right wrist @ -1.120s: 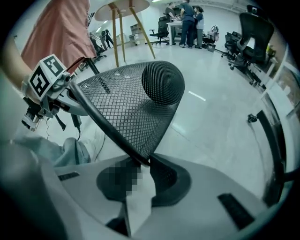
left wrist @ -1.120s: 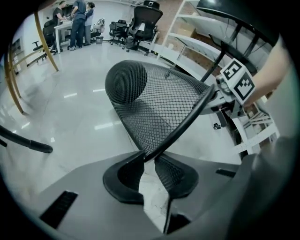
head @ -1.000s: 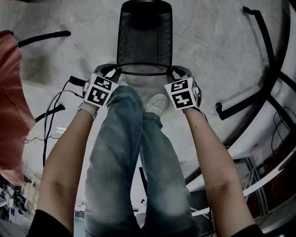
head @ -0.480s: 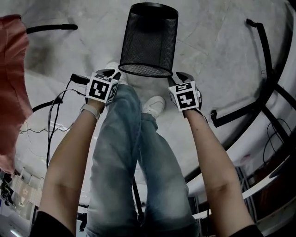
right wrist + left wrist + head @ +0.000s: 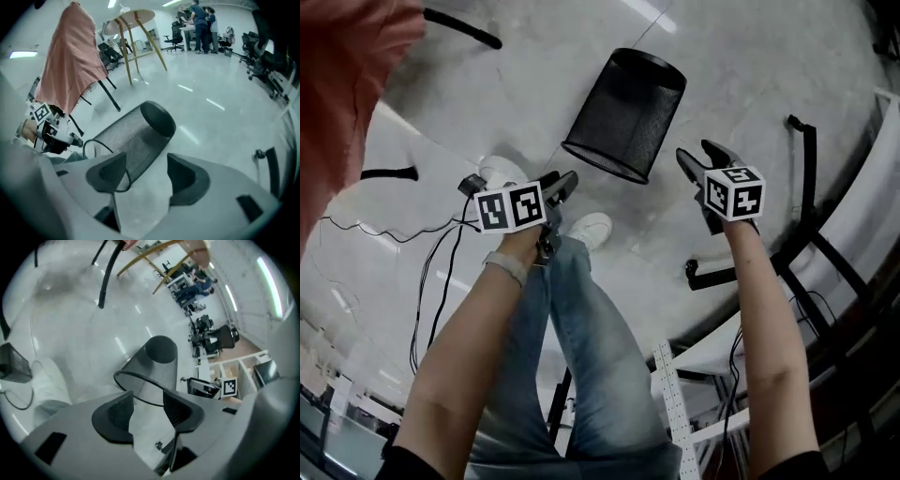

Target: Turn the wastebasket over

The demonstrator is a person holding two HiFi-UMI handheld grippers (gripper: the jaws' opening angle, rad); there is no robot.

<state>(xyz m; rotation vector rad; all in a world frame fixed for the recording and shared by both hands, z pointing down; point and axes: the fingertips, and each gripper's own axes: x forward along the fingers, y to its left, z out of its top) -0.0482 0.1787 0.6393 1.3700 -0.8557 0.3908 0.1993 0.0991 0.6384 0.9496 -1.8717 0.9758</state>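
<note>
Left gripper (image 5: 563, 181) (image 5: 146, 411): one of two; its jaws stood spread, having just been opening, with nothing between the pads and only bare floor showing in the gap.
Right gripper (image 5: 697, 159) (image 5: 147, 176): the second of two; its jaws were also spread and had just been opening, and the gap was empty.
Marker cubes: two, one on the left gripper (image 5: 511, 208) and one on the right (image 5: 734, 193).
Wastebasket (image 5: 628, 111) (image 5: 153, 367) (image 5: 135, 133): one, of black mesh. It stood on the pale floor (image 5: 750, 84) with its open mouth down and its solid base up. It was between the two grippers and a little beyond them, touching neither. In each gripper view its rim showed just past the jaw tips.
Shoes: two, white, one near the left gripper (image 5: 501, 171) and one just below the basket's rim (image 5: 591, 228).
Jeans (image 5: 581, 356): one pair, on the person's legs, running down between the two bare forearms.
Cable (image 5: 429, 281): thin and black, looped on the floor left of the legs; I could not count the strands.
Cloth (image 5: 347, 84) (image 5: 70, 61): one, pinkish, draped over a dark-legged frame well left of the basket.
Table (image 5: 131, 18): one, round, on splayed wooden legs, far behind.
People (image 5: 199, 14): at least two, standing far off.
</note>
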